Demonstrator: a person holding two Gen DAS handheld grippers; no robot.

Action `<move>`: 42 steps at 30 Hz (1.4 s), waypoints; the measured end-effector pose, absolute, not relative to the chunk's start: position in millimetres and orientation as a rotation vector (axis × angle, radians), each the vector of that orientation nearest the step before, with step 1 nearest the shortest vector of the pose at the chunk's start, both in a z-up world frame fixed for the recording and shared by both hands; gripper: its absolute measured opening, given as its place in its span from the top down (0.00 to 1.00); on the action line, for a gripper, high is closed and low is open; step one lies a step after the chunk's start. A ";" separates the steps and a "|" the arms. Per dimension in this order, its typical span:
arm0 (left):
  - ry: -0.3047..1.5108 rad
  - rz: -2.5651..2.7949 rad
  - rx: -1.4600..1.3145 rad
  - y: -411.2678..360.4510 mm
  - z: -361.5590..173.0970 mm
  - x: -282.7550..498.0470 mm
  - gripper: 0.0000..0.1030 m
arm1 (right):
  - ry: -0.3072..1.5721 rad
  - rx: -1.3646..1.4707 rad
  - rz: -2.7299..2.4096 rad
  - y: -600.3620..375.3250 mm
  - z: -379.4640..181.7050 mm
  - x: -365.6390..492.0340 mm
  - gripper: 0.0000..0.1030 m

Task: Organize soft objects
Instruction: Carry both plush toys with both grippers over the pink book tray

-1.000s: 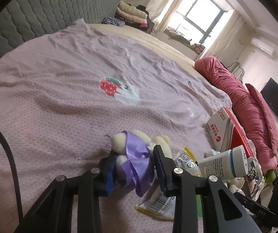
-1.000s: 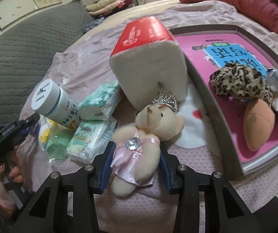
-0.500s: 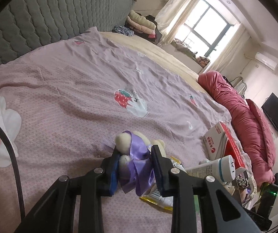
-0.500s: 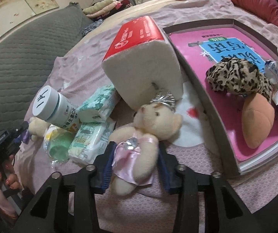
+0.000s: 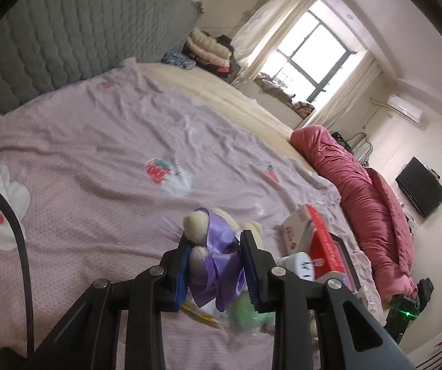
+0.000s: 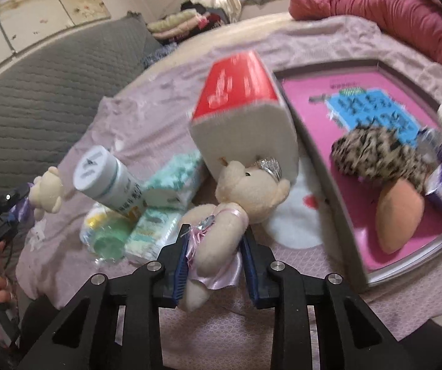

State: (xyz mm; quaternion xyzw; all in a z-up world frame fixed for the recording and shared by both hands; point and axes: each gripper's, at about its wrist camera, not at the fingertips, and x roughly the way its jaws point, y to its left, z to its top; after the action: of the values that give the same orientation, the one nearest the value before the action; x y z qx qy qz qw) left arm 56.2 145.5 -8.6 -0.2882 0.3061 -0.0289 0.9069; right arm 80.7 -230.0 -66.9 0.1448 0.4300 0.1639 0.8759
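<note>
A cream teddy bear with a purple satin ribbon [image 5: 196,225] hangs above the lilac bedspread [image 5: 97,160], and my left gripper [image 5: 215,243] is shut on its body. The same bear [image 6: 46,192] shows at the left edge of the right wrist view. A cream teddy bear in a pink dress with a silver crown [image 6: 248,191] leans against a tissue pack. My right gripper [image 6: 214,237] has its jaws closing, and the pads press on the bear's dressed body.
A red-and-white tissue pack [image 6: 242,117], a white bottle [image 6: 106,182], green tissue packets [image 6: 174,182] and a clear green-capped item [image 6: 106,240] lie close by. A grey-rimmed tray [image 6: 323,166] on the right holds a pink book, a leopard scrunchie [image 6: 381,151] and a peach pad [image 6: 400,212]. A red quilt [image 5: 360,185] lies beyond.
My left gripper has risen with the purple-ribbon bear, clear of the bedspread. The right gripper's jaws have drawn in on the pink bear, which has tipped over to the right.
</note>
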 end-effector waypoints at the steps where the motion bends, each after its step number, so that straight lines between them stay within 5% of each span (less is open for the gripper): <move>1: 0.628 -0.062 -0.586 142.1 -4.6 55.4 0.70 | 0.877 0.310 0.340 -233.1 -61.7 78.5 0.70; 13: 0.601 -0.153 -0.471 78.4 43.3 44.5 0.70 | 0.752 0.382 0.355 -268.3 -32.1 64.3 0.70; 42: 0.685 -0.328 -0.251 -62.3 51.6 36.1 0.70 | 0.590 0.400 0.209 -337.3 -6.9 49.7 0.70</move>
State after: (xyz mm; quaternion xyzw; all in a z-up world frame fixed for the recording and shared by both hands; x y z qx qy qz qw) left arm 36.1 -62.3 51.6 -0.1224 0.3333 -0.1595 0.9211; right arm 49.7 -337.3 -6.9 0.1955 0.2884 0.1019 0.9318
